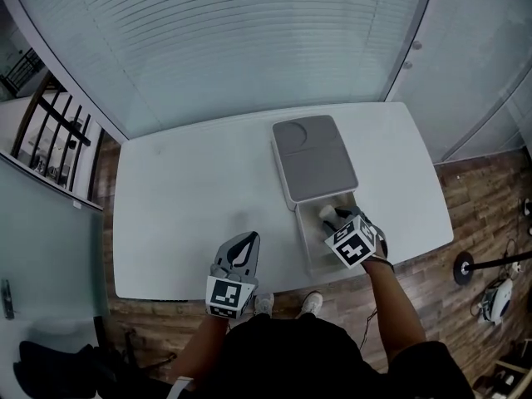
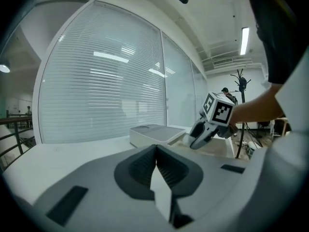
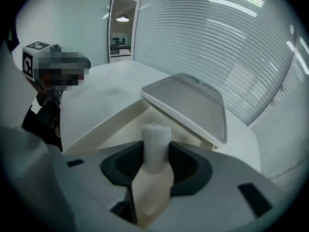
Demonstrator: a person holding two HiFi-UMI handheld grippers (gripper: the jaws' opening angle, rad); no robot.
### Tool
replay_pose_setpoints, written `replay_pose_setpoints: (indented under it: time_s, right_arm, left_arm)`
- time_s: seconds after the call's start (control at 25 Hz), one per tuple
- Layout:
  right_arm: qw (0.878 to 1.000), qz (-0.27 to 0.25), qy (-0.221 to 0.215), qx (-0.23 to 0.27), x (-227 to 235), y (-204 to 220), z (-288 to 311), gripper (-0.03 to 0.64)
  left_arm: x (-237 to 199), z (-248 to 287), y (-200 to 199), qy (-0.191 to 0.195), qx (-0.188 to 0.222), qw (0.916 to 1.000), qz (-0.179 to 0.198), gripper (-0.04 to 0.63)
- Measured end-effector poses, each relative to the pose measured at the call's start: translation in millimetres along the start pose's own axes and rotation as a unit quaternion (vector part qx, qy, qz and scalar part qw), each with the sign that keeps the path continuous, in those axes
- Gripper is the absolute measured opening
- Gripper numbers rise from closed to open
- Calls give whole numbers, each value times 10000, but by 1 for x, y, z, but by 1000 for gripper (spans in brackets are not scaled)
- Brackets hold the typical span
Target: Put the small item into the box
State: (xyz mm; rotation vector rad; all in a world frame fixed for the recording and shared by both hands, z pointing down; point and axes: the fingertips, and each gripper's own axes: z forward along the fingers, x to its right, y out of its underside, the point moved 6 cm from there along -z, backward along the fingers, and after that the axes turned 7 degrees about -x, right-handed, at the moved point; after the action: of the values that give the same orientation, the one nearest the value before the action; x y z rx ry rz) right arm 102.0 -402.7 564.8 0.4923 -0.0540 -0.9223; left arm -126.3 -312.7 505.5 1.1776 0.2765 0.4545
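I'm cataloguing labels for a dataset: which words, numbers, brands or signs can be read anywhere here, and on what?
No readable words, numbers or brands anywhere.
Left marker cube: a black-and-white square pattern only, no letters.
Right marker cube: the same kind of pattern, no letters.
Box: no print shows.
Small item: plain white, no print shows.

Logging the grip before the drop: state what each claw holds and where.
The right claw grips a small white cylinder by its sides, top end protruding, above the open box. The left claw is shut on nothing.
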Motion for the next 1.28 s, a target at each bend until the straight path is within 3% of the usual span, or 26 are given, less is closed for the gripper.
replay_pose_setpoints:
  time_s: [0.28, 0.72, 1.04, 1.28]
  right_arm:
    - [9971, -599, -50, -465, -18, -1, 16, 169]
    - [9919, -1064, 14, -687, -22, 0, 23, 185]
    - [9951, -947, 212, -195, -19, -13, -9, 221]
    - [9936, -502, 604, 813, -14, -30, -60, 184]
  left_arm:
    - [11, -6, 12, 100, -110, 9996, -236, 11]
    - [11, -12, 24, -34, -173, 9987, -478, 11]
    - [14, -14, 25, 42, -181, 9988, -463, 11]
    - [20, -4, 1, 182, 29, 9976, -674, 11]
